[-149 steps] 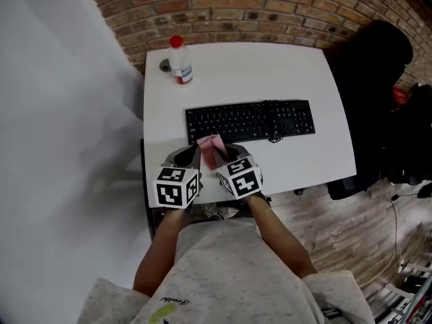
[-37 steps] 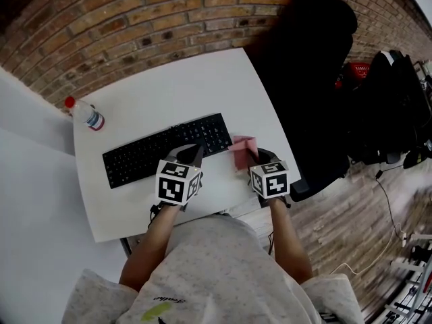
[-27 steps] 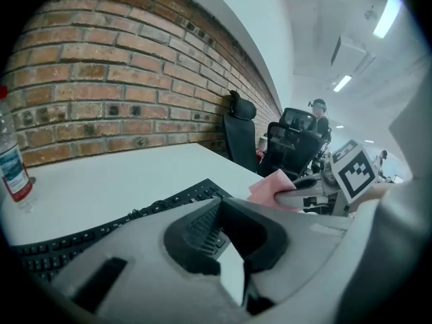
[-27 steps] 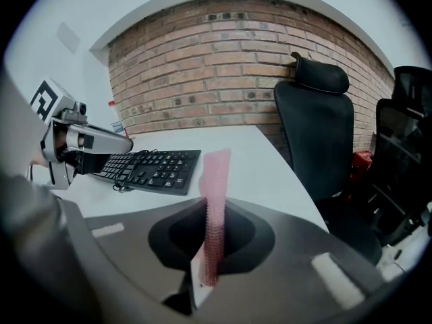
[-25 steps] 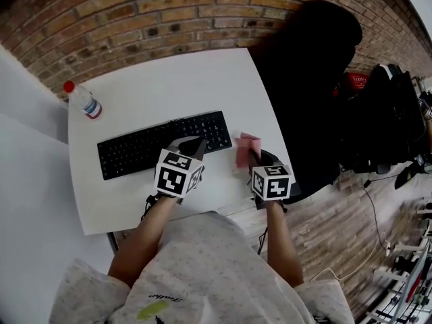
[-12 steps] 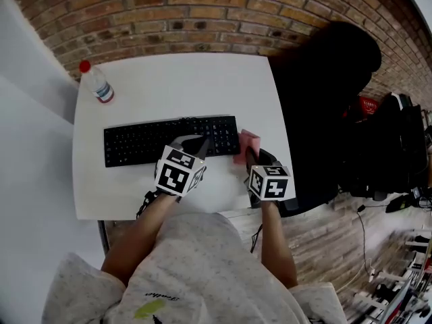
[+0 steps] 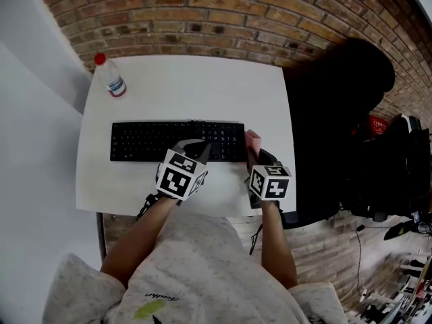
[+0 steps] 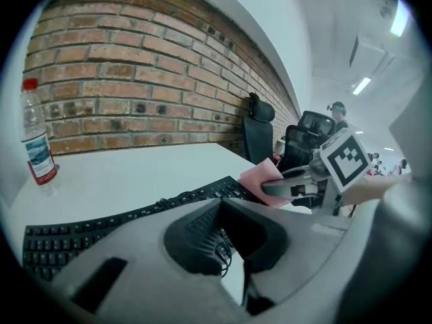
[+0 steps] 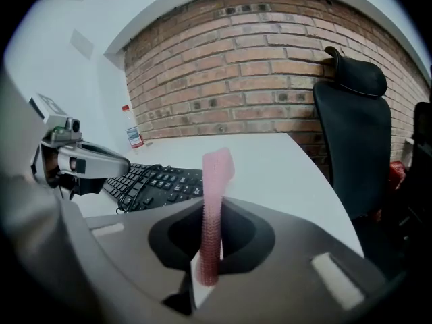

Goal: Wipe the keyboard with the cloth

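In the head view, the black keyboard (image 7: 177,141) lies across the middle of the white table (image 7: 189,79). A water bottle (image 7: 112,79) stands at the table's upper left corner, well apart from the keyboard, and a black chair (image 7: 337,106) fills the right of the frame. The right gripper (image 7: 254,155) is at the keyboard's right end and holds the pink cloth (image 7: 252,139) just beside the last column of keys. Whether the cloth touches the keys cannot be told from here. This looks like a starting place for a sweep leftward along the rows. The left gripper (image 7: 198,148) sits over the keyboard's lower edge, right of centre, probably to steady the board while the other one rubs. In the left gripper view the jaws are drawn together with nothing pinched between them. Only keys and the coiled cable (image 8: 219,245) show beyond, and the cloth appears at centre right in the other tool's grip. In the right gripper view the jaws are clamped on the cloth, which stands upright and edge-on out of them. Its free upper part is floppy and curled, so it would likely need laying flat on the keys to wipe well.
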Available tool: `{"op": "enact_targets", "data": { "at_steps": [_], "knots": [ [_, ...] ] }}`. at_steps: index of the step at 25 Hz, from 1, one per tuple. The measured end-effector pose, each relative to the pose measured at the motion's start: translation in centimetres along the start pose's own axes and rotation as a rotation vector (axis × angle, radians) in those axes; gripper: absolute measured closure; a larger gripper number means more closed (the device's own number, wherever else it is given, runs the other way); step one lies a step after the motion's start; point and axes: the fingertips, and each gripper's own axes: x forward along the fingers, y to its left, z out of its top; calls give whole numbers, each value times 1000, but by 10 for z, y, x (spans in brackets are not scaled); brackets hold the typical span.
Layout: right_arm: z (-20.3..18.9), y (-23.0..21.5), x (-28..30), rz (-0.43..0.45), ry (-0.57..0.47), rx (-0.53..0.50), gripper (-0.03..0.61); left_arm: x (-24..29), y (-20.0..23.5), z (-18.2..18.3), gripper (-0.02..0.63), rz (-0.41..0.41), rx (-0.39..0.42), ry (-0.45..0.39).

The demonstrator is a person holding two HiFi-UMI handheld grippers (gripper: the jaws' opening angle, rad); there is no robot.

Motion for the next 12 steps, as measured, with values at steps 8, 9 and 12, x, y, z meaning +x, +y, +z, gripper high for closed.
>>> {"op": "enact_targets", "data": {
  "at_steps": [8,9,12],
  "knots": [
    [12,-3,19,51,-2,-29,555,0,8,-11,620,43,-48,7],
    [14,-2,21,57,-3,-32,554,0,10,-12,619,51,-54,6],
    [21,-2,28,78,-5,-46,554,-1,17,-12,619,79,-72,-3]
  ]
}}
